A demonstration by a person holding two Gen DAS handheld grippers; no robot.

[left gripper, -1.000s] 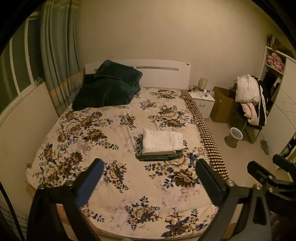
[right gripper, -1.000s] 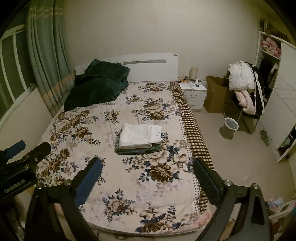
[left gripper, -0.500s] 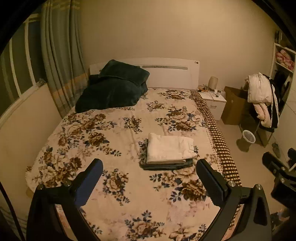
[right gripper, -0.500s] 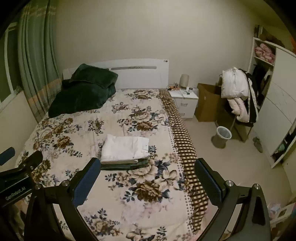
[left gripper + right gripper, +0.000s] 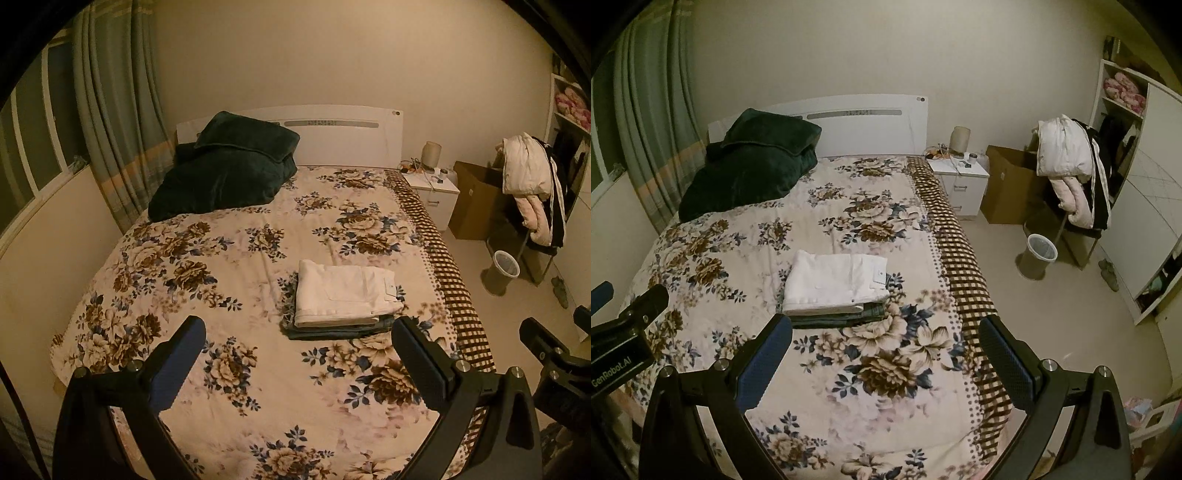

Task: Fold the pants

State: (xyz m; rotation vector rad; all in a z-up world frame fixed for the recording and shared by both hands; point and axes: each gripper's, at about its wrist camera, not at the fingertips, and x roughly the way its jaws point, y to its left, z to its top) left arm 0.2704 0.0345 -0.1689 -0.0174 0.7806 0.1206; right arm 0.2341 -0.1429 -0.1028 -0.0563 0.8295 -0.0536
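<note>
On the floral bedspread (image 5: 236,258), toward its right side, we see the white pants (image 5: 343,291) lying folded into a neat rectangle on top of a darker folded garment (image 5: 332,332) whose edges show beneath them. In the right wrist view the same white pants (image 5: 834,284) sit just beyond the tip of the near left finger, with the dark garment (image 5: 831,319) under them.

We hold our left gripper (image 5: 297,358) above the foot of the bed, its jaws spread wide and nothing between them; the stack lies ahead of it, untouched. Our right gripper (image 5: 886,358) hangs likewise over the bed's lower right part, fingers wide apart and empty. Each gripper shows at the edge of the other's view: the right gripper (image 5: 554,365) at the far right, the left gripper (image 5: 624,328) at the far left.

At the head of the bed a dark green blanket (image 5: 225,170) is heaped against the white headboard (image 5: 332,136). Beside the bed stand a white nightstand (image 5: 964,184), a cardboard box (image 5: 1008,184) and a wastebasket (image 5: 1038,258).
</note>
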